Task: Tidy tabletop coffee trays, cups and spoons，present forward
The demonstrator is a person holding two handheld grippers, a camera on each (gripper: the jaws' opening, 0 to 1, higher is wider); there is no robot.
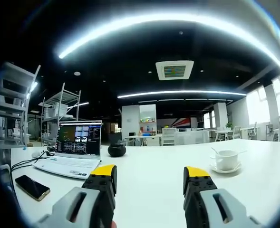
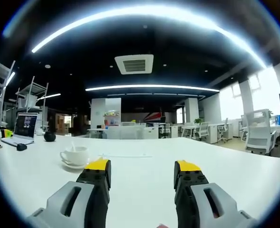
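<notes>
A white coffee cup (image 1: 226, 159) sits on a white saucer (image 1: 225, 169) at the right of the left gripper view, a spoon handle (image 1: 215, 151) sticking up from it. The same cup (image 2: 76, 155) on its saucer (image 2: 73, 166) lies just left of my right gripper (image 2: 143, 172) in the right gripper view. My left gripper (image 1: 149, 174) hovers low over the white table (image 1: 149, 156), well left of the cup. Both grippers are open, with yellow-tipped jaws wide apart and nothing between them.
An open laptop (image 1: 75, 149) stands at the left with a phone (image 1: 32, 186) in front of it, a cable, and a black round object (image 1: 116, 150) beside it. The laptop (image 2: 23, 129) shows far left in the right gripper view. Desks and chairs fill the room behind.
</notes>
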